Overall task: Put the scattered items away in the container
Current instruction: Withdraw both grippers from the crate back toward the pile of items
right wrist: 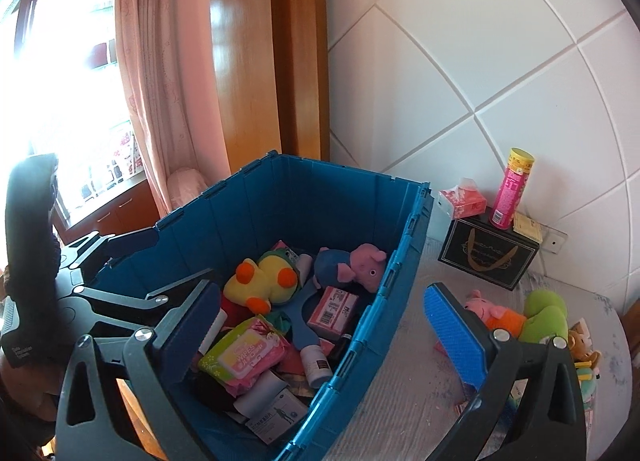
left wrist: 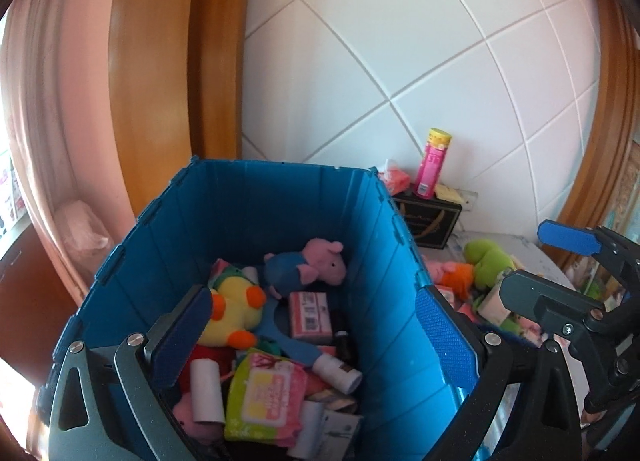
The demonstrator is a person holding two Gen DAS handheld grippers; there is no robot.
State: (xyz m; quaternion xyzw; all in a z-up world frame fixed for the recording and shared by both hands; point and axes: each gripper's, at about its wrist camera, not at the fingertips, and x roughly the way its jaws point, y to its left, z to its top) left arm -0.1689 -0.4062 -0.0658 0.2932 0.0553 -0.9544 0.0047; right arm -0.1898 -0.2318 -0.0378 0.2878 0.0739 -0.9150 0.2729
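A blue folding crate [left wrist: 280, 197] [right wrist: 320, 189] holds a yellow duck plush [left wrist: 234, 311] [right wrist: 260, 281], a pink pig plush in blue [left wrist: 308, 263] [right wrist: 352, 261], a pink box [right wrist: 334, 307], a wipes pack [left wrist: 266, 393] [right wrist: 244, 355] and several other small items. My left gripper [left wrist: 316, 341] [right wrist: 184, 253] hangs open over the crate, nothing between its fingers. My right gripper [right wrist: 324, 333] [left wrist: 524, 259] is open too and straddles the crate's right wall, holding nothing. On the table lie a pink-and-orange pig plush [right wrist: 494, 311] [left wrist: 452, 273] and a green plush [right wrist: 546, 315] [left wrist: 486, 259].
A black gift box [right wrist: 486, 257] stands by the tiled wall, with a pink can [right wrist: 512, 189], a tissue pack [right wrist: 462, 201] and a yellow pad on it. More small toys [right wrist: 584, 357] lie at the table's right edge. A wooden frame and pink curtain stand behind the crate.
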